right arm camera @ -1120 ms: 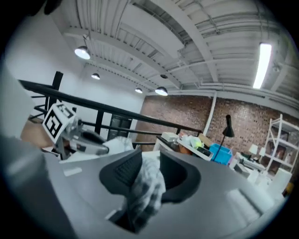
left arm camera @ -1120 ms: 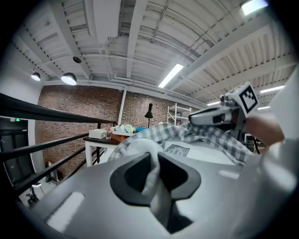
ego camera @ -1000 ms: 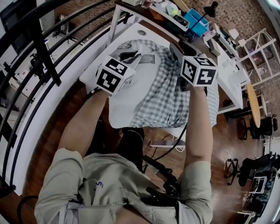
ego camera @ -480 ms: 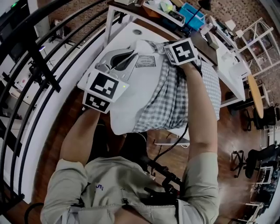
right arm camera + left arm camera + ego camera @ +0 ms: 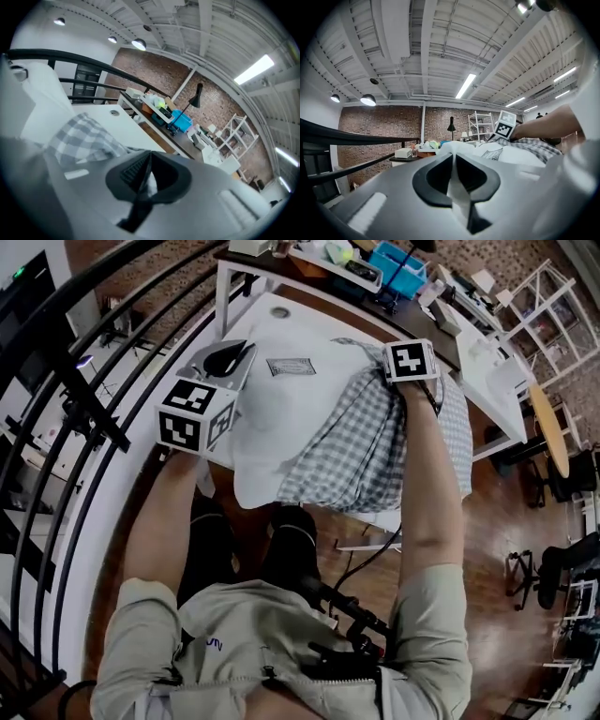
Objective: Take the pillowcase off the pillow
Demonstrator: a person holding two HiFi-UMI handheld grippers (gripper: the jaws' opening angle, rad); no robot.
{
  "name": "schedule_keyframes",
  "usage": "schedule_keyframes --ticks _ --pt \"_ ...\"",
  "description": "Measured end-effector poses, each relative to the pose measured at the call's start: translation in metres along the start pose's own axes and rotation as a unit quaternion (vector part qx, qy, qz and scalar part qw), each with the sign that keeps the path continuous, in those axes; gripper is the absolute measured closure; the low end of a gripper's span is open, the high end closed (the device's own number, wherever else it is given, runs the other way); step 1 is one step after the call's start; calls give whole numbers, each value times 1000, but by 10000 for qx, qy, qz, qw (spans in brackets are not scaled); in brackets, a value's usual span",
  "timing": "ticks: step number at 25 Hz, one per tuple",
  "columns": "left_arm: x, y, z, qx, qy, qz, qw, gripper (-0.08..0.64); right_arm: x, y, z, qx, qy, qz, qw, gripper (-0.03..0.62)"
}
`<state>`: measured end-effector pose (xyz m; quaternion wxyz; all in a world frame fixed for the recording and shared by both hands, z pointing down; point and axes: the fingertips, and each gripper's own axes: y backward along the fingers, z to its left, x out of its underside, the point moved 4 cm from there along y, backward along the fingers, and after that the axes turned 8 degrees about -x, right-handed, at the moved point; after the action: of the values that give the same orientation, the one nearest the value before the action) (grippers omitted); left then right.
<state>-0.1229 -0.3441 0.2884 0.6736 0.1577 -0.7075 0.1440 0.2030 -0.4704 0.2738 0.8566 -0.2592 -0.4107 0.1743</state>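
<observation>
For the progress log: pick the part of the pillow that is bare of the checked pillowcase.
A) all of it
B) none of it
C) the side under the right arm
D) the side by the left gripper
D: the white pillow lies bare beside the left gripper, while the checked pillowcase bunches over its right side.

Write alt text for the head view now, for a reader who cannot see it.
Seen from above, a person reaches over a white table where a white pillow lies half out of a grey checked pillowcase. The left gripper pinches the bare pillow's left edge; the right gripper grips the pillowcase at its far end.
</observation>
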Motion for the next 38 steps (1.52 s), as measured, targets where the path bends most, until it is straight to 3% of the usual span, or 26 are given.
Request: schedule_keyframes --ticks 2,5,7,9,11,14,17,22,24,27,28,30,31,38 --pt "7 -11 -6 104 -66 24 9999 531 -2 2 13 -419 -82 -467 9980 561" --pt "11 -9 -16 220 -124 -5 9997 486 -11 34 23 -837 -367 -1464 9850 444" --pt "6 6 -17 162 -133 -59 9998 388 -12 77 28 -951 -677 -2208 9683 440" --pt "0 31 -23 147 -299 -123 9994 373 -4 125 45 -1133 -861 -2866 9474 440" --pt "2 60 -39 305 -609 -26 9977 361 16 167 73 -1258 -827 -3223 9346 440" --pt "20 96 -70 622 -992 310 9926 337 50 208 118 -1347 -587 -3289 9329 440" --pt "48 117 -96 916 -983 735 9882 309 84 228 164 -1725 -641 -3191 9297 440" --pt "106 123 -108 1003 -546 1434 9831 285 145 234 245 -2250 -893 -2651 9333 431" --pt "115 120 -109 1041 -323 1398 9842 352 161 217 270 -2317 -889 -2350 9398 428" --pt "114 119 -114 1002 -208 1202 9875 518 167 189 281 -1892 -777 -2179 9543 430" --pt "110 119 -115 977 -221 1127 9886 545 167 184 277 -1691 -761 -2204 9576 462" --pt "100 118 -113 897 -281 962 9909 547 166 180 266 -1338 -696 -2271 9621 554" --pt "94 117 -108 820 -296 869 9924 548 165 181 260 -1221 -673 -2314 9628 571" --pt "55 101 -56 288 -216 400 9986 548 176 202 195 -393 -786 -2448 9656 580"
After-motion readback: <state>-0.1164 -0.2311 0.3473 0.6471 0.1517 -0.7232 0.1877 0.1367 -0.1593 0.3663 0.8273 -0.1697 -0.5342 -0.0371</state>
